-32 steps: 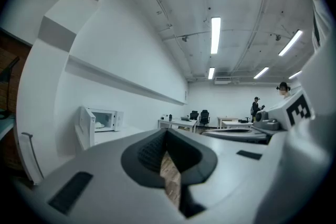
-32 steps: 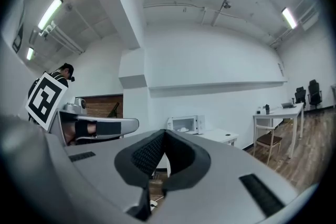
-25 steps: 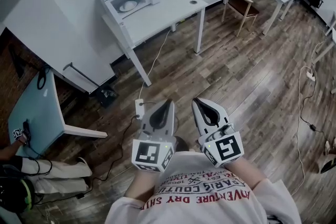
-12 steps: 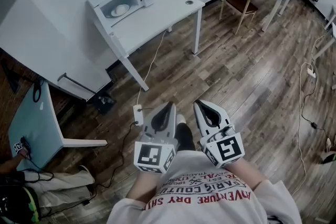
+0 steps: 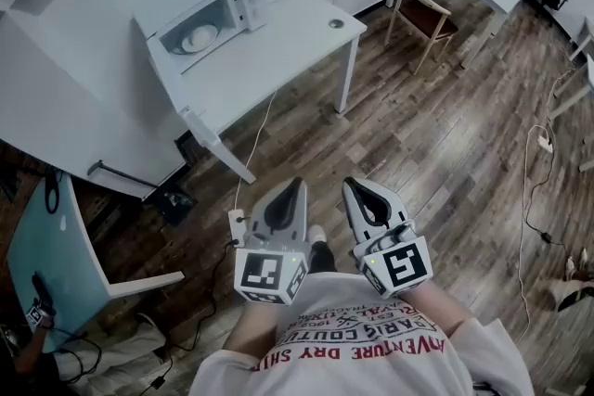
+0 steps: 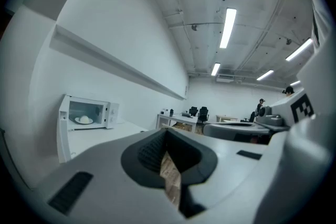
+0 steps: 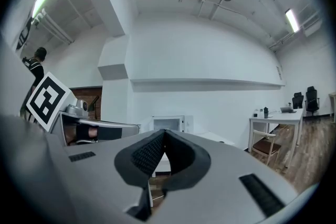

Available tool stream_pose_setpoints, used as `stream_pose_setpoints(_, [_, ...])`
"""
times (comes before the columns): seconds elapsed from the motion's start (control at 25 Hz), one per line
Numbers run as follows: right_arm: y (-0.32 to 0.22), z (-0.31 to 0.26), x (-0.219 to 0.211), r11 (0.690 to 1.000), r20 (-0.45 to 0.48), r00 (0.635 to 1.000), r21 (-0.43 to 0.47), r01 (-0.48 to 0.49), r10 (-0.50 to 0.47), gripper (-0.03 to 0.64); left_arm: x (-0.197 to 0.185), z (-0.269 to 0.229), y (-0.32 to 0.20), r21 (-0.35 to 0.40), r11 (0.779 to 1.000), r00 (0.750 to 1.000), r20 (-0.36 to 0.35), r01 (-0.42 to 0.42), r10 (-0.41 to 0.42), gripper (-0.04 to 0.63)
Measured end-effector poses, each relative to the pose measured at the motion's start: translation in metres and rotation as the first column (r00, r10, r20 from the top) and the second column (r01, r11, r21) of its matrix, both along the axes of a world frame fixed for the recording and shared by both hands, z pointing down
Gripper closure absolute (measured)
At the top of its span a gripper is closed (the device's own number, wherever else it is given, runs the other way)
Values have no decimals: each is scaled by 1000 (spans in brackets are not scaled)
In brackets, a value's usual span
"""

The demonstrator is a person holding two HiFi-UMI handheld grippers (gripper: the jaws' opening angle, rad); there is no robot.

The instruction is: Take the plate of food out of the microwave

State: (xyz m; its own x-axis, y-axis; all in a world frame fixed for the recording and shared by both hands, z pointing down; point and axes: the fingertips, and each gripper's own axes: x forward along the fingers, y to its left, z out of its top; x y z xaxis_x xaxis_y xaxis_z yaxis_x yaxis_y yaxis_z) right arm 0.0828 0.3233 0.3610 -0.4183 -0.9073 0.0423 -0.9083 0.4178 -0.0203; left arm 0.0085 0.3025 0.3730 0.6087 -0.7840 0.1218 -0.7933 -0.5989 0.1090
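A boxy white microwave [image 5: 212, 12] stands with its door open on the smooth white desk [image 5: 278, 37], a round pale plate of food [image 5: 198, 38] inside. Well apart, over the wood-plank floor [image 5: 445, 134], the grey left tongs [image 5: 297, 183] and right tongs [image 5: 350, 184] are both closed, ribbed pads [image 7: 144, 155] together, holding nothing.

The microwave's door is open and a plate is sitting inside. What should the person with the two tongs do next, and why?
Probably step closer to the table. The microwave, with the plate of food inside, stands across a stretch of floor from the left tongs and the right tongs. Both are shut and empty, and nothing looks within reach from here.
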Motion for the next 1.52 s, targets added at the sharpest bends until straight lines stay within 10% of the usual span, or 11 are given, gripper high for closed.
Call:
stream_pose_setpoints(0.88, [-276,-3,-60,963,9,963,9,269,-270,606,-63,12,-247,-24,965,965,30,260,-259,589])
stream_pose_setpoints(1.52, [-508,-2,-45,811,-21,811,-20,585,-585,606,-56,12,-448,-57,800,801,-1,597,-598,589])
